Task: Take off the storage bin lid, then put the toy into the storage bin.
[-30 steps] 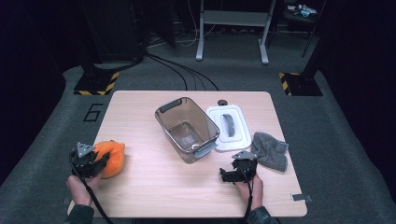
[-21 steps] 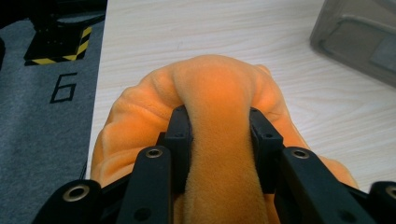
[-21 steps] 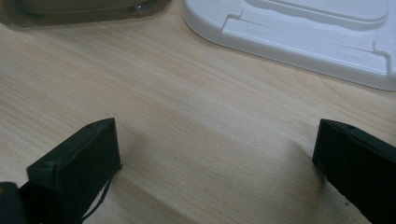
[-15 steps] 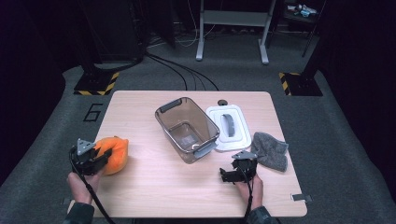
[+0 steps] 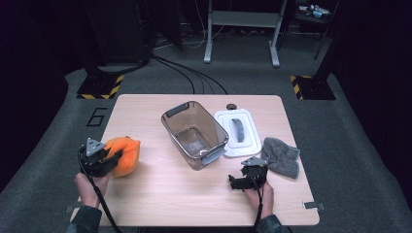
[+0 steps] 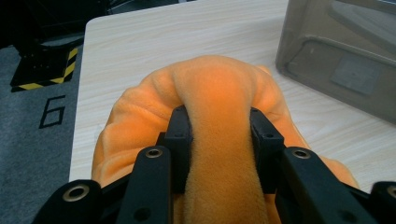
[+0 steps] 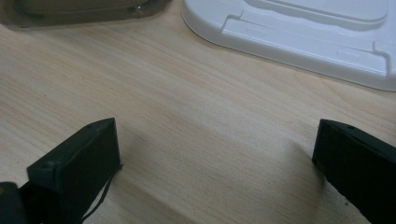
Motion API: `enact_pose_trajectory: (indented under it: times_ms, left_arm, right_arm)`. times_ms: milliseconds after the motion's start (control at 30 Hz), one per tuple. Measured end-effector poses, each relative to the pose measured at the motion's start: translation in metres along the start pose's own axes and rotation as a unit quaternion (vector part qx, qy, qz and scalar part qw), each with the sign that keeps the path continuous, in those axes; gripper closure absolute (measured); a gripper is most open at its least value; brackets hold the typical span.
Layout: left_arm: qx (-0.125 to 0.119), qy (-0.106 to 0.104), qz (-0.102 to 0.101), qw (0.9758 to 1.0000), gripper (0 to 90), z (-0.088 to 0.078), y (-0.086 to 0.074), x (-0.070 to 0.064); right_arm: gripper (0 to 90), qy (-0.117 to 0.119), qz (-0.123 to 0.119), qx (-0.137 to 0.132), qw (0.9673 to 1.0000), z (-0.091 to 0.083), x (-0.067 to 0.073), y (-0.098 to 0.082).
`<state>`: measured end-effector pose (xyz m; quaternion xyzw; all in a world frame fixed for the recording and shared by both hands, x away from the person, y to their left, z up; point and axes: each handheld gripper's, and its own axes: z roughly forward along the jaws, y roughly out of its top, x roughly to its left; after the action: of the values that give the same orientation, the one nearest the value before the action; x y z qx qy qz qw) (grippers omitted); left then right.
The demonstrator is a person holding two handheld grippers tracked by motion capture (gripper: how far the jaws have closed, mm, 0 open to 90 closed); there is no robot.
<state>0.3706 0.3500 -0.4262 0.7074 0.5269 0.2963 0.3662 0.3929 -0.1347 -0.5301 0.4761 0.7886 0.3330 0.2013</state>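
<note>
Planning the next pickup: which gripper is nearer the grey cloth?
Right. The right gripper sits just beside the grey cloth; the left gripper is across the table, clamped on the orange plush.

Left gripper (image 5: pixel 104 158): held in the left hand (image 5: pixel 89 187), forearm entering from the bottom edge; jaws pointing forward and to the right, closed tight on a fold of orange plush (image 6: pixel 219 121) pinched between them, fingertips (image 6: pixel 180 126) pressed into the fabric on both sides. Right gripper (image 5: pixel 243 180): held in the right hand (image 5: pixel 257 194), low over the table (image 7: pixel 196 126); jaws spread wide apart, nothing between them, fingertips (image 7: pixel 88 144) at or just above the wood.
</note>
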Motion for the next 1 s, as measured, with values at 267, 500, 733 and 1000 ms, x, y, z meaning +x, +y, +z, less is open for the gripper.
enact_pose_trajectory:
  times_ms: [267,500,733,1000]
  left_arm:
    - [-0.010,-0.006,0.007,0.9999,66.6,-0.003,0.017,-0.004]
    - [-0.021,-0.007,0.012,0.9997,66.6,-0.001,0.034,-0.007]
    - [-0.027,-0.007,0.022,0.9994,66.6,0.000,0.052,-0.011]
    - [-0.032,-0.006,0.032,0.9990,66.5,0.001,0.070,-0.014]
  right_arm:
    - [0.2,0.000,-0.001,-0.001,1.0000,0.000,0.000,0.000]
    - [0.3,0.000,-0.001,-0.001,1.0000,0.000,0.000,0.000]
    - [0.3,0.000,-0.001,-0.001,1.0000,0.000,0.000,0.000]
    - [0.3,0.000,-0.001,-0.001,1.0000,0.000,0.000,0.000]
